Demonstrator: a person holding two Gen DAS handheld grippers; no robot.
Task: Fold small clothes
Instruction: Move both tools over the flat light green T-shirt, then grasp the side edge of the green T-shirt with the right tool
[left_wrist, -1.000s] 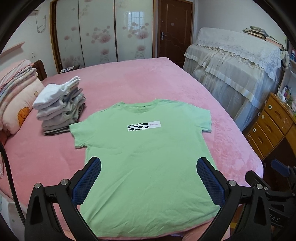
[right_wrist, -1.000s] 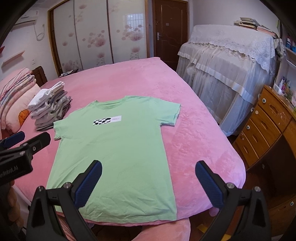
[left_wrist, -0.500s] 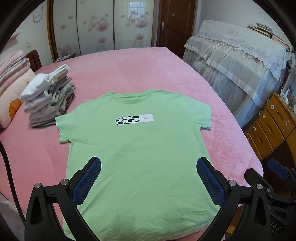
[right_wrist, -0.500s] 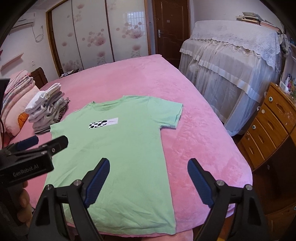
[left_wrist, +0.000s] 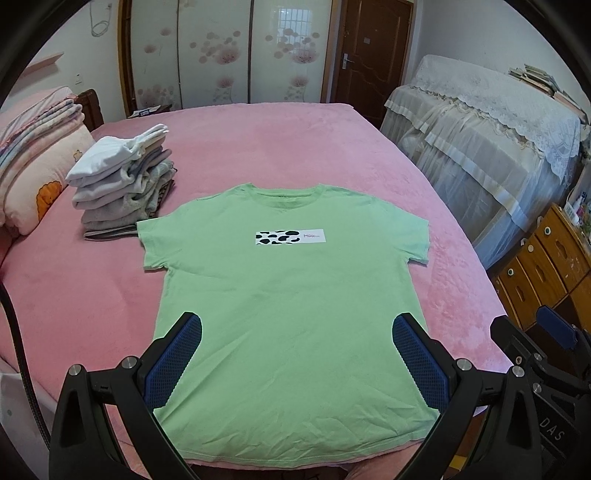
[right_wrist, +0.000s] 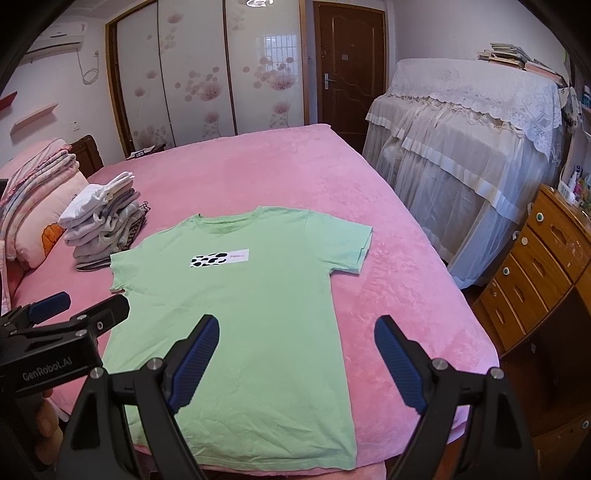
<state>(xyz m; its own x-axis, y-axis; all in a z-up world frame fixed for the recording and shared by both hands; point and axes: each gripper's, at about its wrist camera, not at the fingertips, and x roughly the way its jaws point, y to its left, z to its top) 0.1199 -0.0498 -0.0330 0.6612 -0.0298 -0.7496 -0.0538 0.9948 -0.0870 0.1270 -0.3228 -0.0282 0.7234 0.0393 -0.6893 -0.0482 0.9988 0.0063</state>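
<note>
A light green T-shirt (left_wrist: 288, 295) (right_wrist: 251, 295) with a cow-spot label on the chest lies flat, front up, on the pink bed, its hem toward me. My left gripper (left_wrist: 297, 325) hovers open above the lower part of the shirt, holding nothing. Above the shirt's lower right side and the blanket beside it, my right gripper (right_wrist: 297, 323) is open too, with nothing between its blue pads. In the right wrist view the left gripper's body (right_wrist: 66, 321) shows at the left, over the shirt's left edge.
A stack of folded grey and white clothes (left_wrist: 122, 184) (right_wrist: 103, 225) sits just left of the shirt's sleeve. Pillows and folded quilts (left_wrist: 33, 177) lie at the far left. Lace-covered furniture (left_wrist: 480, 129) and a wooden dresser (right_wrist: 535, 266) stand right of the bed (left_wrist: 258, 140).
The right gripper's jaws have narrowed a little and it has drawn slightly nearer the left gripper. The left wrist view swung left, then back. The shirt has not moved.
</note>
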